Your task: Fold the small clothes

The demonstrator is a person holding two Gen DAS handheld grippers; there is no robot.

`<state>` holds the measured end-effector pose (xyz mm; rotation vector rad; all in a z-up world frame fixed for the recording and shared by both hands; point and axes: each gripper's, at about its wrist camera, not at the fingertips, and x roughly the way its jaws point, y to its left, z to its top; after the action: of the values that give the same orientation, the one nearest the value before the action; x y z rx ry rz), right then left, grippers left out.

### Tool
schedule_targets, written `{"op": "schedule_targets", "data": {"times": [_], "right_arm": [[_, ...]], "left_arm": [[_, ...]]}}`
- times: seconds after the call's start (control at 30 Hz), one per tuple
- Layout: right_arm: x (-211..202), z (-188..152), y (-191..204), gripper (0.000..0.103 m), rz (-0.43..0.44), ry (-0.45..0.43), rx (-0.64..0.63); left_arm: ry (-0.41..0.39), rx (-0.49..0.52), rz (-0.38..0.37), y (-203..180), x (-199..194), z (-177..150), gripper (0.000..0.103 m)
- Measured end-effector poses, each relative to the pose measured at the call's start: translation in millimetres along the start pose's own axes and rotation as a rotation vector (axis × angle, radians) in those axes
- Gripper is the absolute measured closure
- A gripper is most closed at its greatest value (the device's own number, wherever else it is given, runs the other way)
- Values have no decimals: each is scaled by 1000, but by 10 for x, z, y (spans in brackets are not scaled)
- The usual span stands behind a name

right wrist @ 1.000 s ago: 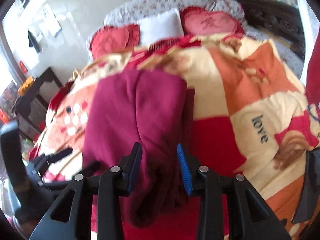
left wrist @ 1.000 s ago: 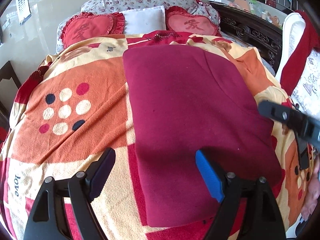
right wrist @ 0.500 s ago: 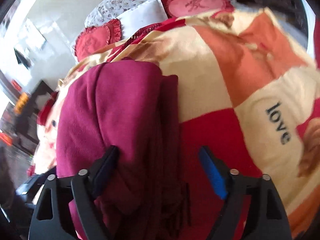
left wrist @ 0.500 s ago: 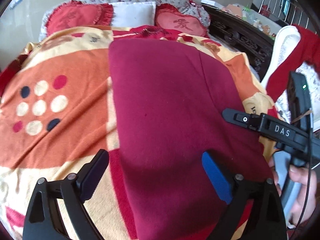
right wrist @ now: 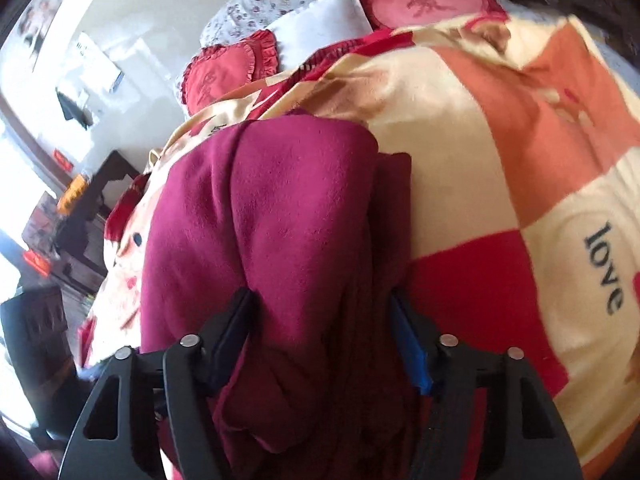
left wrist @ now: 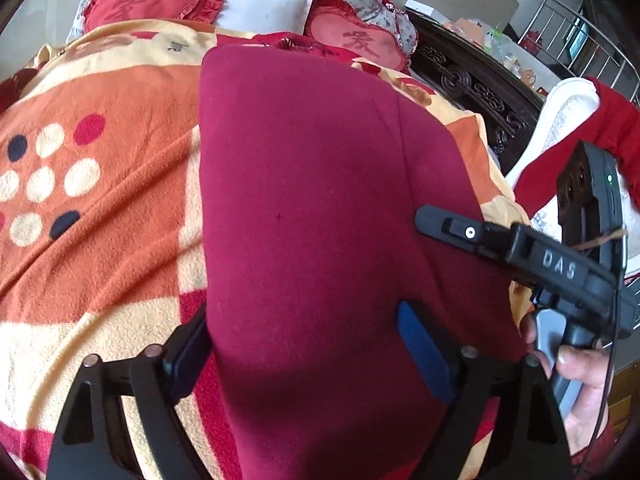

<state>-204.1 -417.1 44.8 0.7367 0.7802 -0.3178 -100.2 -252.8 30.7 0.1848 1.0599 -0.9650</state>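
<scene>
A dark red garment [left wrist: 312, 200] lies folded lengthwise on the patterned blanket [left wrist: 100, 168]. My left gripper [left wrist: 304, 344] is open, its jaws wide apart astride the garment's near edge. In the right wrist view the same garment [right wrist: 280, 208] shows bunched folds along its right side. My right gripper [right wrist: 324, 336] is open, with its jaws on either side of the bunched near end of the cloth. The right gripper also shows in the left wrist view [left wrist: 520, 248], at the garment's right edge, held by a hand [left wrist: 576, 364].
Heart-shaped red cushions [left wrist: 148, 0] and a white pillow [left wrist: 264, 10] lie at the head of the bed. A dark carved bed frame [left wrist: 480, 84] runs along the right. A red cloth on a white chair [left wrist: 572, 120] stands at the far right. Dark furniture [right wrist: 92, 208] stands left of the bed.
My right gripper opened from shut on the cloth and now straddles the bunched end. My left gripper moved forward onto the garment's near edge, staying open.
</scene>
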Motion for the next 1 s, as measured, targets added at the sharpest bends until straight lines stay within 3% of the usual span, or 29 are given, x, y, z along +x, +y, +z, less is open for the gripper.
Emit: {"op": "schedule_targets", "data": {"times": [0.1,0.2,0.27,0.4,0.6,0.8,0.87,0.93,1.0], "right_arm": [[-81,-1,8,80,26,-18,23],[-216,-30,133,85,37,-39,-13],[-318,-47,237,86,40,-49,-28],[-494,-131,451,86,94,-40,-20],[-484,-513,812,86,164,47,-38],[-272,-938,1091,85,185,140,-71],[-171,-1052,1103,80,143,169,-93],[-158,-1136,1062,73,71,170,-112],[-245,-1157,979,71,75,169,-77]], "left_arm": [[-33,-9,14,-40,-126,-18,35],[-49,13,26,-81,-294,-42,46],[-55,6,22,-80,-451,-82,47],[-50,-3,25,0,-806,-252,46],[-13,-30,87,272,-1273,-714,46],[29,-81,137,509,-1347,-1133,46],[48,-102,142,576,-1275,-1224,39],[19,-98,161,591,-1277,-1281,31],[-4,-84,185,562,-1328,-1304,23]]}}
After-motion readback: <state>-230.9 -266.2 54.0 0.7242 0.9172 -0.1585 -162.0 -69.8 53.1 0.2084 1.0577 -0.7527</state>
